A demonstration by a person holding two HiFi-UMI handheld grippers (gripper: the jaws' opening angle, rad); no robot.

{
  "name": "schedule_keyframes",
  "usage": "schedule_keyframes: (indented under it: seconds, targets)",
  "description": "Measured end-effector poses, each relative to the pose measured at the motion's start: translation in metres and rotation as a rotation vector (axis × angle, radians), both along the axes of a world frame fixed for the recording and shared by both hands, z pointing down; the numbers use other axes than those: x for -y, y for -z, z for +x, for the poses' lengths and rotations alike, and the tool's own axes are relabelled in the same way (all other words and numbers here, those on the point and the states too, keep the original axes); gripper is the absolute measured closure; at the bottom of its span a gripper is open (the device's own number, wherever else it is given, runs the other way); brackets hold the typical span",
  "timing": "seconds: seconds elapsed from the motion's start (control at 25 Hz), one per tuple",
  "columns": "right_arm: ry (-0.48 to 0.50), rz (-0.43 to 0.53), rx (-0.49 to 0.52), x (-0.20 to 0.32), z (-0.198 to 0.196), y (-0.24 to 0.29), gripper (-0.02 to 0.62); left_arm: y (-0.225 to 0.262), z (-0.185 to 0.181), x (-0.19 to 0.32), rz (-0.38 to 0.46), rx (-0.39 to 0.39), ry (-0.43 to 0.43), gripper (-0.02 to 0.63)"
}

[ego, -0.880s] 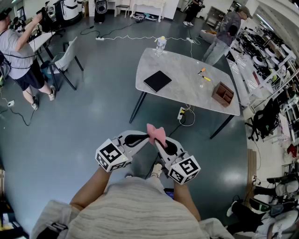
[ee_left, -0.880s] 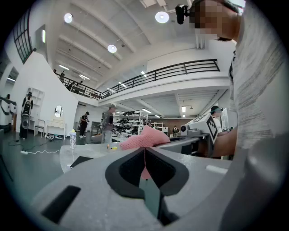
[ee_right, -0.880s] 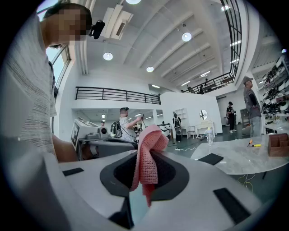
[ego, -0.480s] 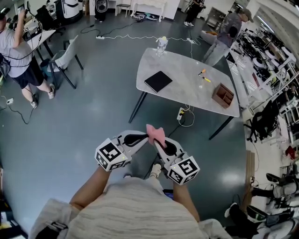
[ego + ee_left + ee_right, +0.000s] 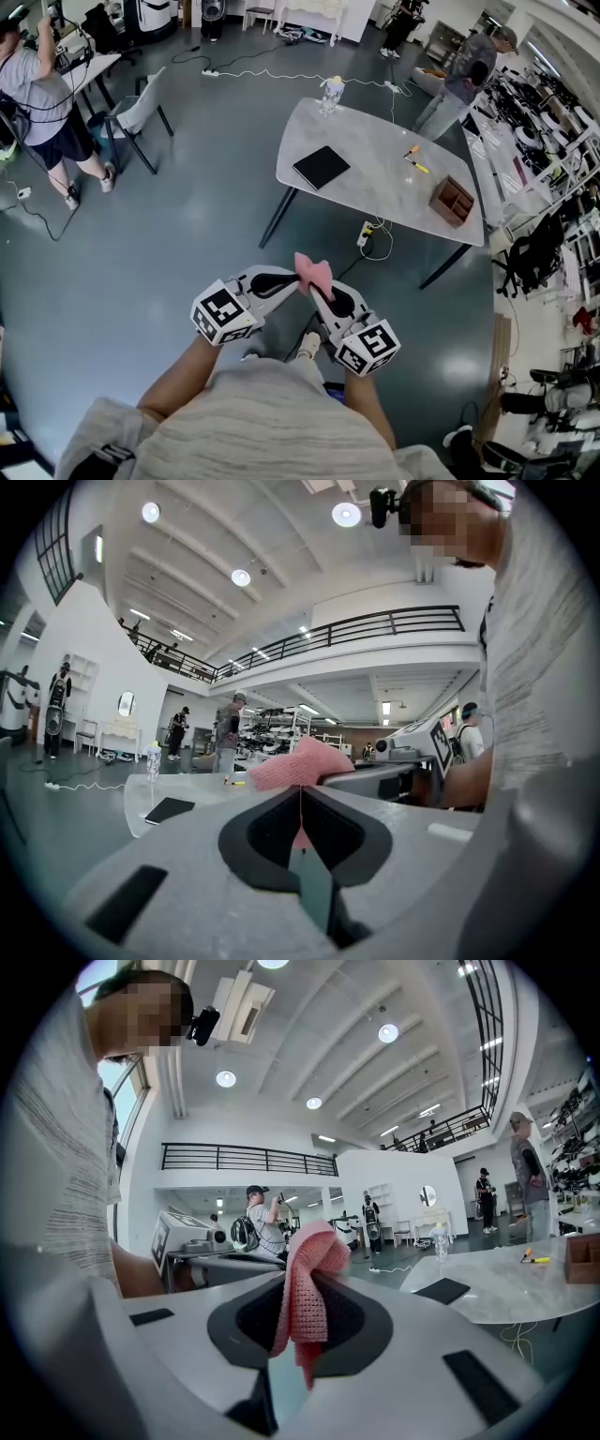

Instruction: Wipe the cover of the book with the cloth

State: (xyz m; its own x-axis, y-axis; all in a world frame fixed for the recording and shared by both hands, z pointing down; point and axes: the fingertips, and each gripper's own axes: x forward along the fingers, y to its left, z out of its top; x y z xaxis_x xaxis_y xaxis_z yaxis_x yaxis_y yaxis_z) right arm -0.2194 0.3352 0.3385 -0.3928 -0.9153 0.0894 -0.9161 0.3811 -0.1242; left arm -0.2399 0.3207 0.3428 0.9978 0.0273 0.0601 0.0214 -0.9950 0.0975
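The black book (image 5: pixel 321 167) lies flat on the grey marble table (image 5: pixel 384 178), far ahead of me across the floor. It also shows in the left gripper view as the book (image 5: pixel 170 809) and in the right gripper view as the book (image 5: pixel 442 1290). A pink cloth (image 5: pixel 313 272) is bunched between the two gripper tips, close to my body. My right gripper (image 5: pixel 315 287) is shut on the cloth (image 5: pixel 305 1283), which hangs folded through its jaws. My left gripper (image 5: pixel 292 277) is shut too, with a thin edge of the cloth (image 5: pixel 289 764) pinched in its seam.
On the table stand a bottle (image 5: pixel 330 94) at the far edge, yellow pens (image 5: pixel 412 157) and a wooden box (image 5: pixel 451 201). A power strip (image 5: pixel 365 228) and cables lie under it. A chair (image 5: pixel 141 112) and a person (image 5: pixel 42 103) are at left; racks line the right.
Both grippers and the cloth keep the same pose. The room has slid slightly down in the head view, and the person at left has shifted.
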Motion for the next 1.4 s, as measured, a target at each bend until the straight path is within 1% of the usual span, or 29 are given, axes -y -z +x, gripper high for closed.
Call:
schedule_keyframes:
  seconds: [0.24,0.4,0.6,0.76,0.96,1.08,1.24,1.4]
  targets:
    - [0.003,0.004,0.058,0.005,0.029,-0.005,0.546,-0.011,0.027,0.006,-0.012,0.017,0.007,0.589]
    - [0.001,0.003,0.08,0.01,0.057,-0.007,0.546,-0.015,0.055,0.011,-0.022,0.029,0.003,0.589]
    - [0.014,0.003,0.092,0.024,0.104,-0.008,0.546,-0.017,0.105,0.022,-0.026,0.042,0.009,0.589]
    - [0.033,0.006,0.075,0.036,0.15,-0.005,0.546,-0.015,0.152,0.035,-0.017,0.042,0.026,0.589]
    - [0.08,0.005,0.061,0.05,0.211,0.003,0.546,-0.009,0.214,0.048,-0.021,0.035,0.067,0.589]
    - [0.119,0.001,0.048,0.054,0.238,0.008,0.546,-0.005,0.242,0.051,-0.022,0.027,0.101,0.589]
    - [0.139,0.006,0.045,0.065,0.267,0.008,0.546,-0.01,0.265,0.058,-0.017,0.038,0.136,0.589]
    - [0.157,0.002,0.062,0.078,0.281,0.006,0.546,-0.011,0.275,0.072,-0.02,0.044,0.174,0.589]
